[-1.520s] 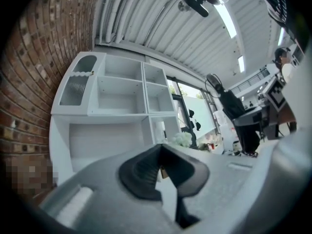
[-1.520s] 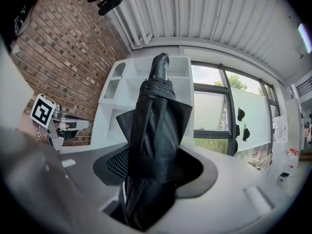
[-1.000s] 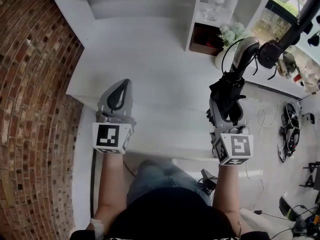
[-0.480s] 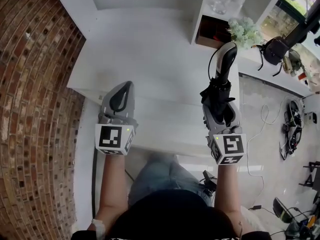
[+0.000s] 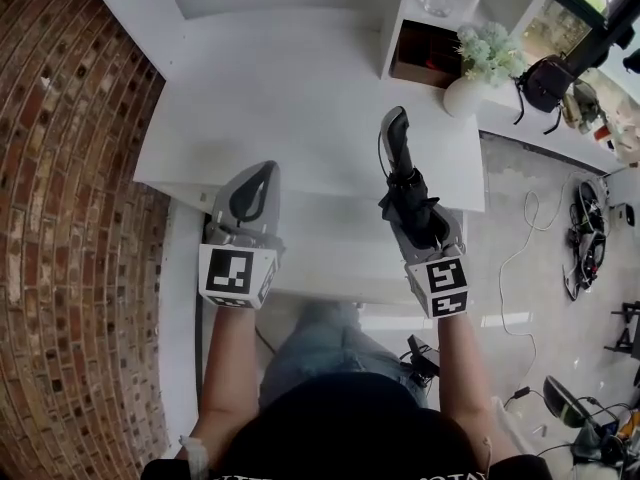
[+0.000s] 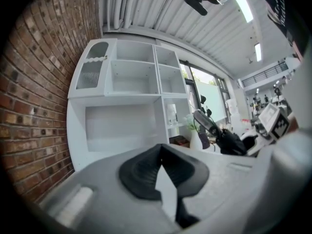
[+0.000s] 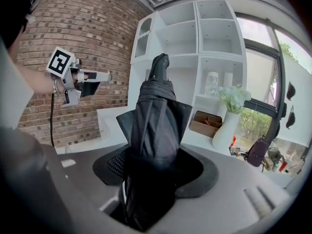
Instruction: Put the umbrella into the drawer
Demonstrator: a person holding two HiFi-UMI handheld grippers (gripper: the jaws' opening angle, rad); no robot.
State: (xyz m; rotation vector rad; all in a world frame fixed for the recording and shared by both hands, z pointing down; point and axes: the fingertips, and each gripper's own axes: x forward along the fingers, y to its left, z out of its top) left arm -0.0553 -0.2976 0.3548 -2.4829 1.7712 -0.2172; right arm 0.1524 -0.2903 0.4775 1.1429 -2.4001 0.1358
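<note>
Two grippers: right gripper (image 5: 412,220) clamps a folded black umbrella (image 5: 407,190), left gripper (image 5: 260,176) closed and empty; white vase (image 5: 463,97) holds flowers (image 5: 488,46).

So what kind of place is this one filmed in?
Probably a home-style set inside a workshop or lab: a white shelf unit beside a brick wall, with cables strewn on the floor.

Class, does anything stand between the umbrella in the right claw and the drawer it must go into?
Nothing visible does. The umbrella, gripped by the right claw, hangs above the pulled-out drawer with only air between.
</note>
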